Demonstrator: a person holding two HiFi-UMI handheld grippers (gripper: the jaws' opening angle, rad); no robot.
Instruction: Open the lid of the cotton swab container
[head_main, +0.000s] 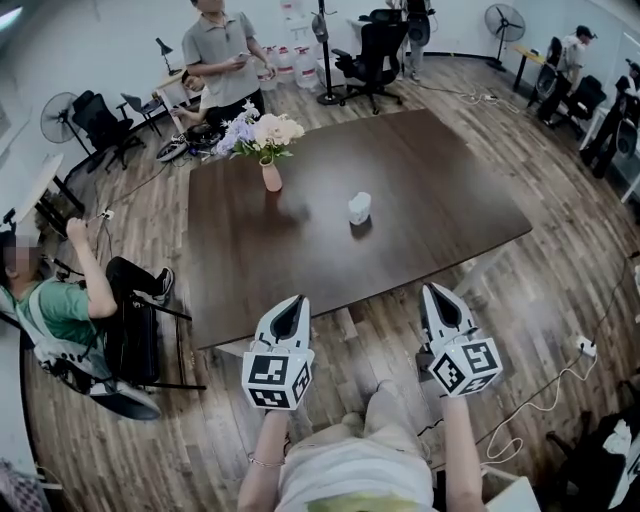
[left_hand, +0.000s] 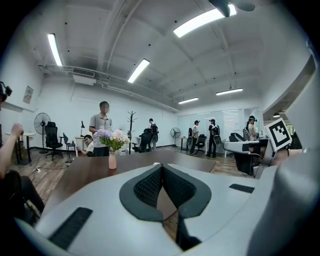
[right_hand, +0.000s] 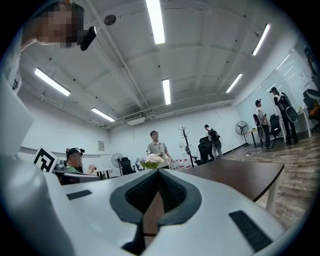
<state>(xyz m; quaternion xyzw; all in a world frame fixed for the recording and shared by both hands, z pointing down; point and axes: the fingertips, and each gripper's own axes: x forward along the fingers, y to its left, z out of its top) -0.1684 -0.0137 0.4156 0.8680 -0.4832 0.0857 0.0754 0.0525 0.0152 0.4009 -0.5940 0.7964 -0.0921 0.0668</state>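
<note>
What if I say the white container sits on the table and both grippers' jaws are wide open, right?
No: the left gripper and right gripper have their jaws shut, as both gripper views show. The white container does sit on the table.

my head camera looks steeply down from beyond the desk (head_main: 430, 190) at its 6 o'clock edge; cameras on my left tool (head_main: 294, 302) and right tool (head_main: 434, 293) face 12 o'clock, low, sharing its vase (head_main: 271, 177).

Nothing readable anywhere, tbh. Just square code markers on the left hand-held gripper (head_main: 294, 302) and right hand-held gripper (head_main: 434, 292), plus a wall notice (left_hand: 28, 94) too tiny to read.
</note>
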